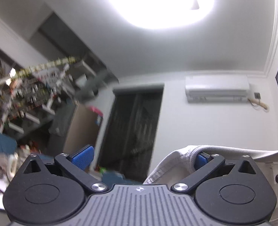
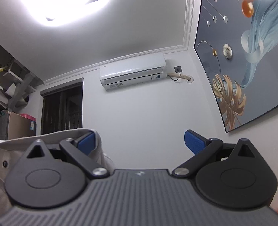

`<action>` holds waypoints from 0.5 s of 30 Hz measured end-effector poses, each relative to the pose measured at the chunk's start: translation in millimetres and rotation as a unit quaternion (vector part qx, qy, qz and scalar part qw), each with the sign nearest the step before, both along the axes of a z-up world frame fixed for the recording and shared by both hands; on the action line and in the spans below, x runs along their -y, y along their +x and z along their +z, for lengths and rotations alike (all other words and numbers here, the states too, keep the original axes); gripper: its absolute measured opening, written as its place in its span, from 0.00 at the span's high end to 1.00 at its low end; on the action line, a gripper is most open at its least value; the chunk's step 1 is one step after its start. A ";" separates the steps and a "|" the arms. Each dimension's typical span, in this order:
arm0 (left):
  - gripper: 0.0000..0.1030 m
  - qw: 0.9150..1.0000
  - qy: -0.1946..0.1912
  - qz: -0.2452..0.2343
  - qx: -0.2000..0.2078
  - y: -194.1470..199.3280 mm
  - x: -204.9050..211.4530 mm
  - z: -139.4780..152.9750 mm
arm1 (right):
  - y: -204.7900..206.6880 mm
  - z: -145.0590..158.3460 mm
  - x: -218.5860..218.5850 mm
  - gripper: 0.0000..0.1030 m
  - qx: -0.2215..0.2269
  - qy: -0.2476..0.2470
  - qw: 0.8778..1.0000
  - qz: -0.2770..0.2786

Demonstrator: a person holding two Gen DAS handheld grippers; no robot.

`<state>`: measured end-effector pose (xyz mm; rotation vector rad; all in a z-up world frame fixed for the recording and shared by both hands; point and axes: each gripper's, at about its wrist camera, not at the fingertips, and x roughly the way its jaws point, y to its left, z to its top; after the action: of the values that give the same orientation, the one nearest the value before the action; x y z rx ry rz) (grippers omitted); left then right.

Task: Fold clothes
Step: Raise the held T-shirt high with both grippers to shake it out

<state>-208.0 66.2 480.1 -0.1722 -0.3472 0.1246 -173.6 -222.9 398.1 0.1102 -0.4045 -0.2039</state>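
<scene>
Draping over spread jaws both sides: beige garment [image 1: 169, 167].

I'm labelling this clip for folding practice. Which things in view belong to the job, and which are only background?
Job:
- pale garment, hooked over one finger of each gripper
- left gripper, open
- right gripper, open

Background:
- air conditioner
- ceiling light
- wall painting
- dark doorway
- cluttered shelves

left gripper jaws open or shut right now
Open. In the left wrist view the left gripper has its blue pads spread wide with clear space between them; the pale grey ribbed-hem garment only drapes over one pad, unclamped.
</scene>
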 end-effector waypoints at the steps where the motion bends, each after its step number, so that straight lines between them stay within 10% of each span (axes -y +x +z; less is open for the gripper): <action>1: 0.00 1.000 -0.006 -0.007 -0.010 5.1 1.5 -9.2 | 0.2 -2.3 0.7 0.02 -0.008 -0.002 1.000 -0.002; 8: 0.00 0.995 -0.018 -0.022 -0.098 121.2 11.5 -116.2 | 69.7 -71.9 1.4 0.02 -0.096 -0.033 0.995 -0.012; 15: 0.00 0.980 0.011 -0.013 -0.199 316.2 30.4 -235.2 | 249.4 -172.3 21.4 0.02 -0.210 -0.024 0.977 -0.025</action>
<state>108.2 35.8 244.8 -0.1253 0.0535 0.1260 75.8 -244.3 225.8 0.0068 0.0103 -0.2591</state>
